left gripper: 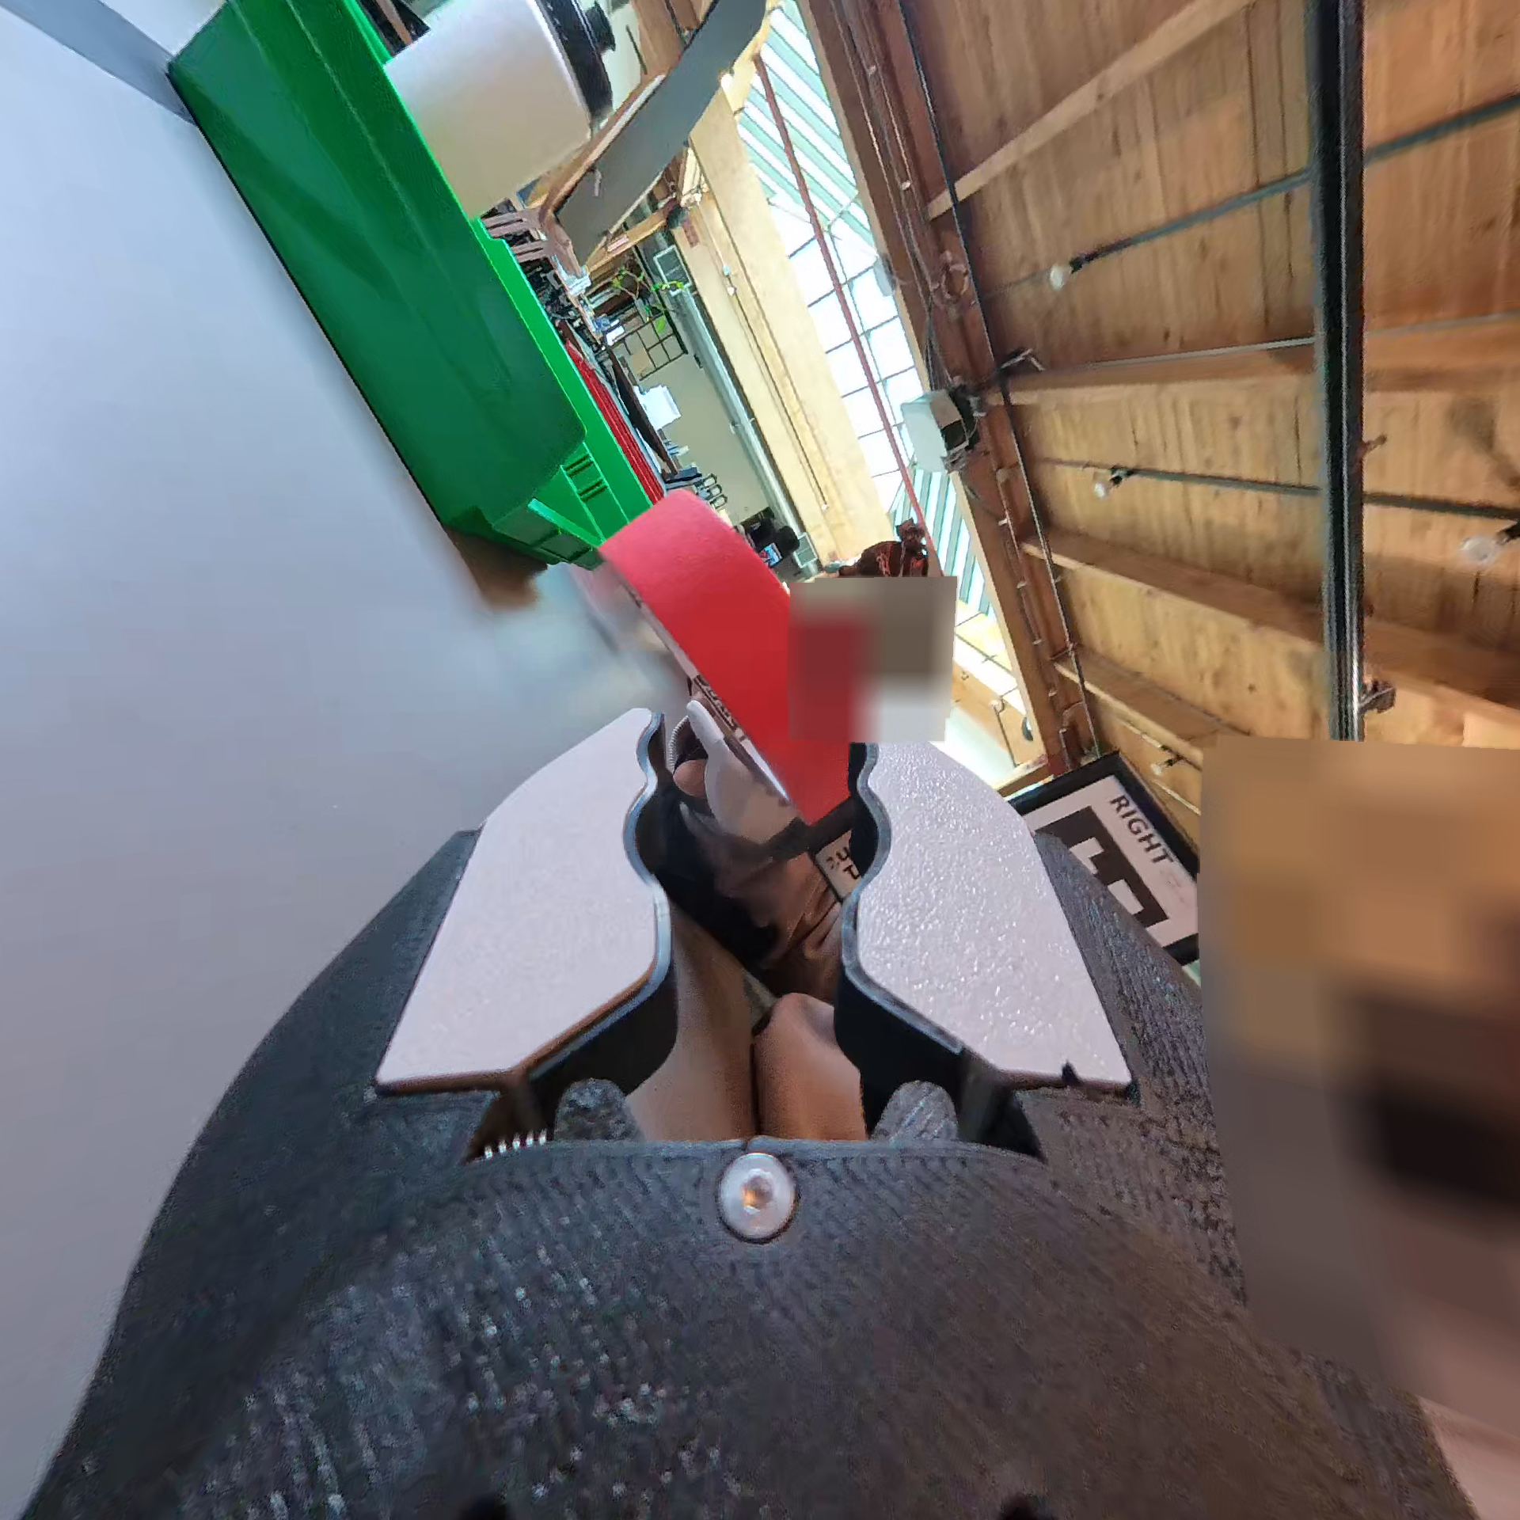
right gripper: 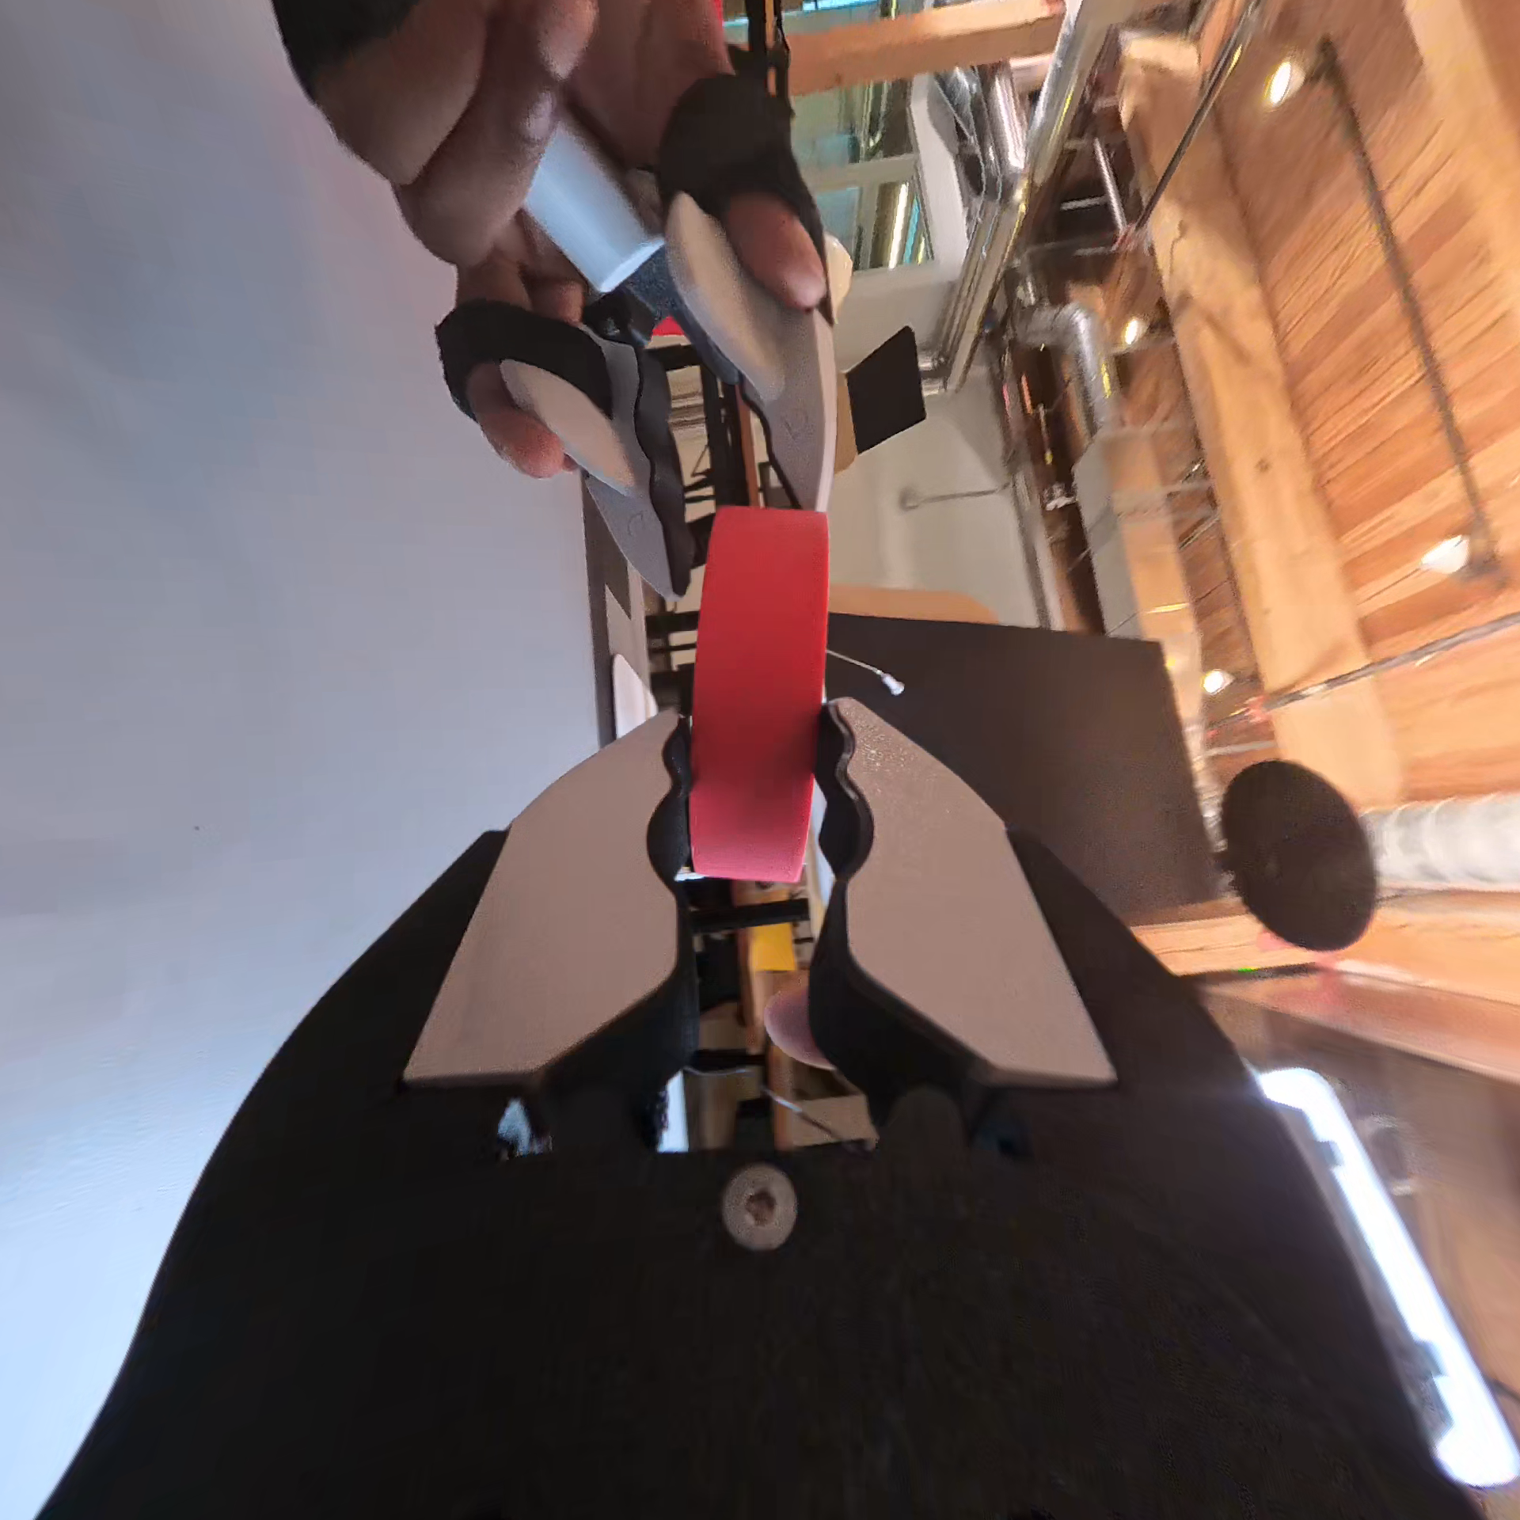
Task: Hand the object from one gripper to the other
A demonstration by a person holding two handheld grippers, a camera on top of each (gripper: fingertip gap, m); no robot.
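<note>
While the right gripper (right gripper: pixel 753 740) clamped a roll of red tape (right gripper: pixel 761 699) edge-on between its two dark, wavy pads, the left gripper (left gripper: pixel 757 744) faced it from the far side of the roll, its jaws standing moderately wide and closed on nothing; the roll was off the table, held in the air by the right gripper alone, which pinched its two flat sides at the near rim. Beyond the roll, the left gripper's pale fingers (right gripper: pixel 641 526) straddled the far rim, one tip seeming to brush the roll's edge and the other just beside it, though firm contact could not be made out; a person's hand (right gripper: pixel 493 148), with dark straps over the fingertips, gripped that tool behind the roll. Seen from the left gripper's side, the roll slanted in towards its fingertips, with the rim reaching the gap between them; part of the roll lay under a blurred patch. To one side of the roll spread a plain grey table (left gripper: pixel 164 576); farther back on that table sat a green bin (left gripper: pixel 395 312) with a white roll (left gripper: pixel 502 99) behind it; opposite the table ran a timber ceiling (left gripper: pixel 1151 329) with metal rails.
</note>
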